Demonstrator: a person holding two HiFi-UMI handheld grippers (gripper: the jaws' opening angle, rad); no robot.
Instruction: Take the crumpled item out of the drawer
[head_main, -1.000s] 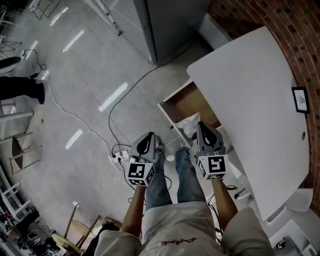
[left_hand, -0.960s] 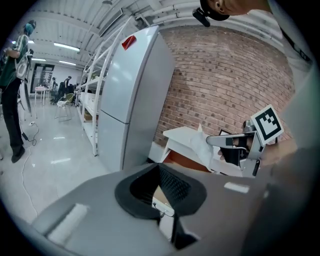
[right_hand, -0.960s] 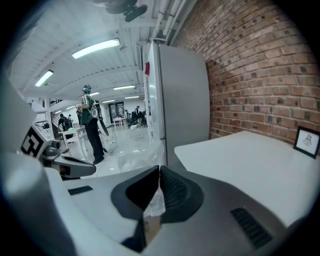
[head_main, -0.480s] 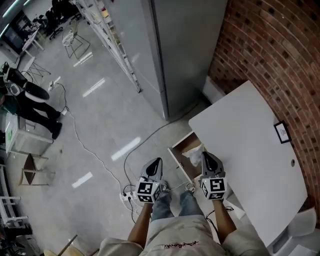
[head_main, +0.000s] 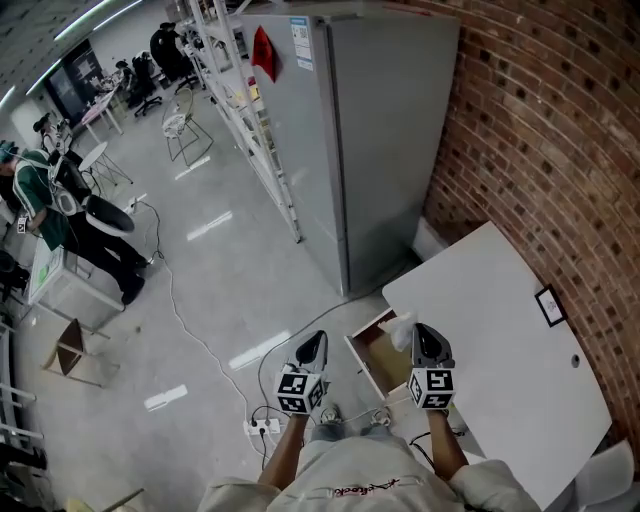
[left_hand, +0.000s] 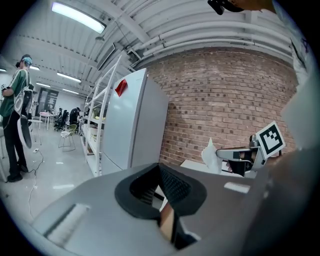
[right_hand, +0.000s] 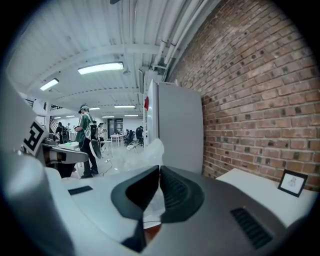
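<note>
Jaws of right gripper (head_main: 421, 332) pinch crumpled item (head_main: 402, 331) above drawer (head_main: 384, 366); left gripper (head_main: 317, 339) seemingly shut, empty; fridge (head_main: 385, 150) beyond.

The crumpled item (head_main: 402, 331), a white, translucent wad, is pinched in the right gripper's (right_hand: 159, 172) closed jaws, held clear of the open, brown-lined drawer (head_main: 384, 366).

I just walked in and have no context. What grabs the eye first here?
The right gripper pinches a crumpled white item in the air above an open drawer beside the white table, low in the head view. Behind stand a tall grey cabinet and a red brick wall on the right.
</note>
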